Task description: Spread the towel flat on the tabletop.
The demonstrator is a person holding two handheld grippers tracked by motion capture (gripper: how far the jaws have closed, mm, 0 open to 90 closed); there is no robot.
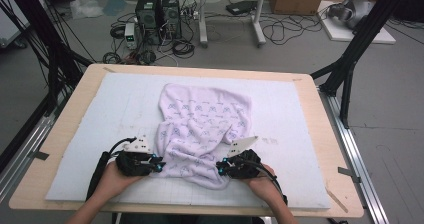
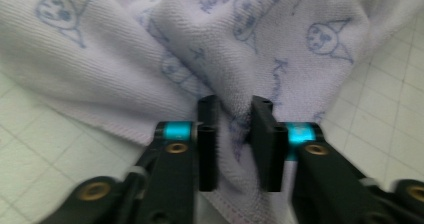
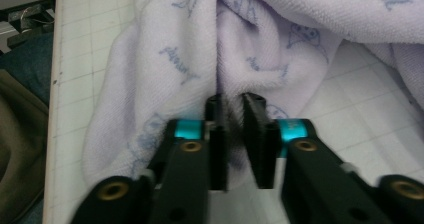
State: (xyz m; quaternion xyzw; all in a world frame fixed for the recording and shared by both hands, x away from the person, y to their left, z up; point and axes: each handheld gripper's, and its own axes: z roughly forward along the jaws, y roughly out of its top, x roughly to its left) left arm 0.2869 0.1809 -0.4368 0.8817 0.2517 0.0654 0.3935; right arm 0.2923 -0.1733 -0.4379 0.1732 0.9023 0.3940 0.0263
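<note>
A pale lilac towel (image 1: 202, 134) printed with small blue cartoon faces and lettering lies rumpled on the white gridded mat (image 1: 100, 114), slightly toward 6 o'clock of the mat's middle. Its far part, toward 12 o'clock, spreads fairly flat, while the near part narrows and bunches into folds. In the left gripper view the towel (image 2: 210, 49) rises in two lobes with a crease between them, its stitched hem passing between the jaws. In the right gripper view the towel (image 3: 240, 49) gathers into a deep vertical fold straight ahead of the jaws.

The left gripper (image 1: 159, 166) sits at the towel's near edge at about 8 o'clock of the cloth, its jaws nearly closed and pinching a ridge of the fabric (image 2: 235, 124). The right gripper (image 1: 220, 171) is at about 5 o'clock of the cloth, jaws likewise drawn close together and clamped on a pleat of the fabric (image 3: 234, 115). Each is carried by a person's hand coming in from 6 o'clock.

The mat rests on a light wooden worktop (image 1: 330, 134). Beyond it, at 12 o'clock, computer towers (image 1: 157, 11) and tangled cables stand on the grey floor
</note>
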